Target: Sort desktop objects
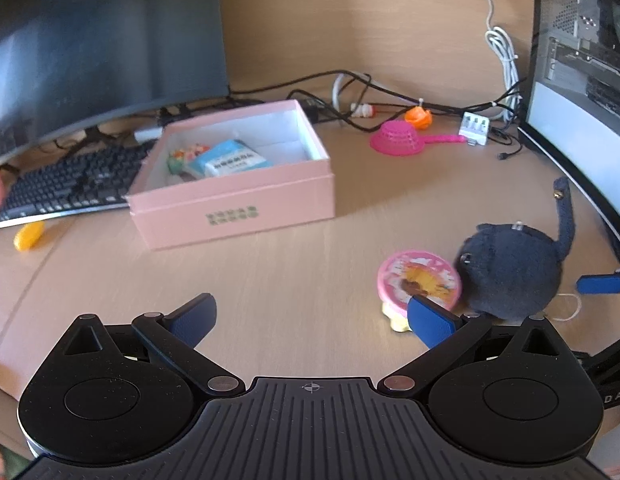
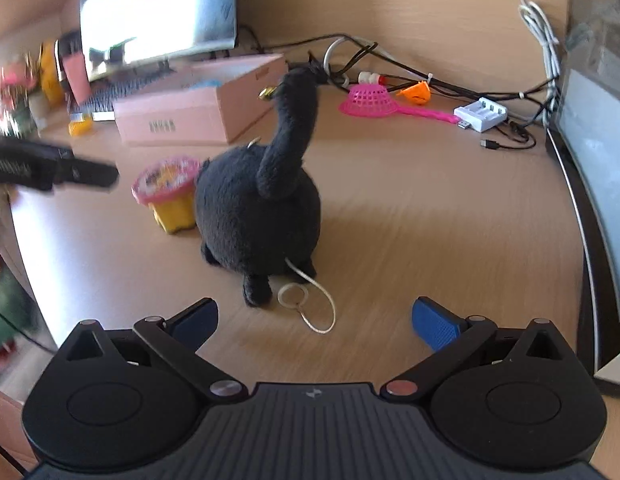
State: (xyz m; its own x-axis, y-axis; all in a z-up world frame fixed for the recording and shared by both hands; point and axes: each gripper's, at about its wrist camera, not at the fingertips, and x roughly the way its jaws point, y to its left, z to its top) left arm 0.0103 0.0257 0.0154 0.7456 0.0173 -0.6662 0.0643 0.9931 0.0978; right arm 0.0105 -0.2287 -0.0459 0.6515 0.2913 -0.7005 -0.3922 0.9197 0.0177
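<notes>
Wood-grain desk (image 1: 270, 280), monitor (image 1: 90, 40) at back left, cable tangle (image 1: 389, 96) along the wall. Pink box (image 1: 234, 196) sits open mid-desk. Black plush cat (image 2: 258, 200) touches the pink-lidded cup (image 2: 170, 188). Left gripper (image 1: 310, 320) and right gripper (image 2: 314, 320) both spread wide, empty.
</notes>
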